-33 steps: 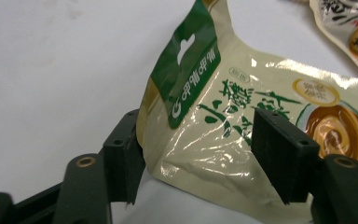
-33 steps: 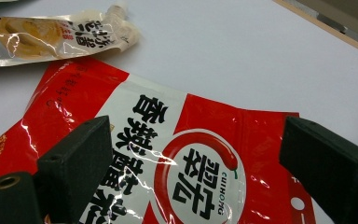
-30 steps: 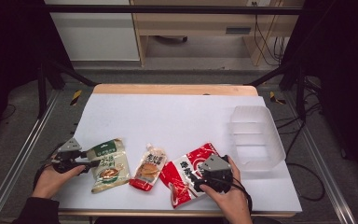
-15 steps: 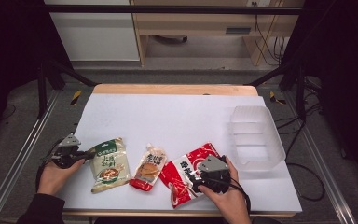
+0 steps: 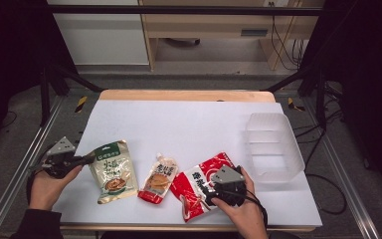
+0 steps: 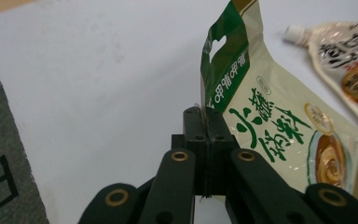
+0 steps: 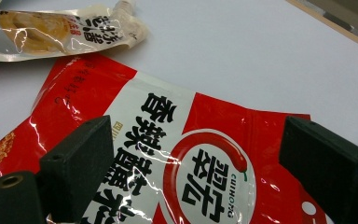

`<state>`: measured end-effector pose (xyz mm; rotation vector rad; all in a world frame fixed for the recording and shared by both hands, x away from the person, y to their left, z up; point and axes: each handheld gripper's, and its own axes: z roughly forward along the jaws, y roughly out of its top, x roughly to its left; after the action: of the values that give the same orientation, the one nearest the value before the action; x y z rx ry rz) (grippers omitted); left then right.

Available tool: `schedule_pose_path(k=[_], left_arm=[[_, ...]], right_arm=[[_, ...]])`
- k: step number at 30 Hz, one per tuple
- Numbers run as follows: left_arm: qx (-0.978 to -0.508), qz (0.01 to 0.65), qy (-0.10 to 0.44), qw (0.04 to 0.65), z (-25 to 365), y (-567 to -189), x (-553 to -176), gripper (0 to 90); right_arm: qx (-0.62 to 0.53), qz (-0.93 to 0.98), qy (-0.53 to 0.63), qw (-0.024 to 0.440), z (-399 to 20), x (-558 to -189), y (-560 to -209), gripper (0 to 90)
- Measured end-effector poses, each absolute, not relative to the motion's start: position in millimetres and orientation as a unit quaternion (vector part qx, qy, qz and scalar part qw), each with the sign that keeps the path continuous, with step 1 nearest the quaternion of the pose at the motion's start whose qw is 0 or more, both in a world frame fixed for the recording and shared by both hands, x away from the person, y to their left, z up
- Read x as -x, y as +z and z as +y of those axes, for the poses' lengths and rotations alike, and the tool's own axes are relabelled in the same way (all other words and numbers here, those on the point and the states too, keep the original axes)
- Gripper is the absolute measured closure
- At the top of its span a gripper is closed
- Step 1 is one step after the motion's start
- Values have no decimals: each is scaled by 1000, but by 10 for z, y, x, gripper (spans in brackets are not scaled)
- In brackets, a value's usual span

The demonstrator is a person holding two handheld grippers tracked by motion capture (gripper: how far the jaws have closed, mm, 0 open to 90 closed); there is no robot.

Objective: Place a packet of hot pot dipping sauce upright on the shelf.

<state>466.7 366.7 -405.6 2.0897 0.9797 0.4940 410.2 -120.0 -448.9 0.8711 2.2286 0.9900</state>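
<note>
Left tool [image 6: 205,140] just clamped on the green pouch [image 5: 112,170] top edge (now tilting off the table [image 5: 189,124]), probably starting a lift. Right tool [image 7: 196,172] jaws apart over red pouch [image 7: 186,154].

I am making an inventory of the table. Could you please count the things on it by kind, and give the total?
Flat pouches: 2, the green pouch and the red pouch
Spout pouches: 1, the spout pouch
Clear bins: 1, the bin
Total: 4
</note>
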Motion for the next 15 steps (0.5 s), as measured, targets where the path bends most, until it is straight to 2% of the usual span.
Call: schedule_pose_path(k=[11, 14, 15], left_arm=[[-817, 343, 201, 418, 3654, -3551, -4411, 900], [-821, 328, 209, 418, 3629, -3436, -4338, 900], [-830, 311, 229, 402, 3590, -3317, -4264, 900]], right_arm=[[-333, 819, 373, 281, -1233, -4115, -4472, 110], [-333, 820, 373, 279, -1234, -4116, -4473, 109], [-331, 821, 370, 280, -1233, -4116, -4476, 110]])
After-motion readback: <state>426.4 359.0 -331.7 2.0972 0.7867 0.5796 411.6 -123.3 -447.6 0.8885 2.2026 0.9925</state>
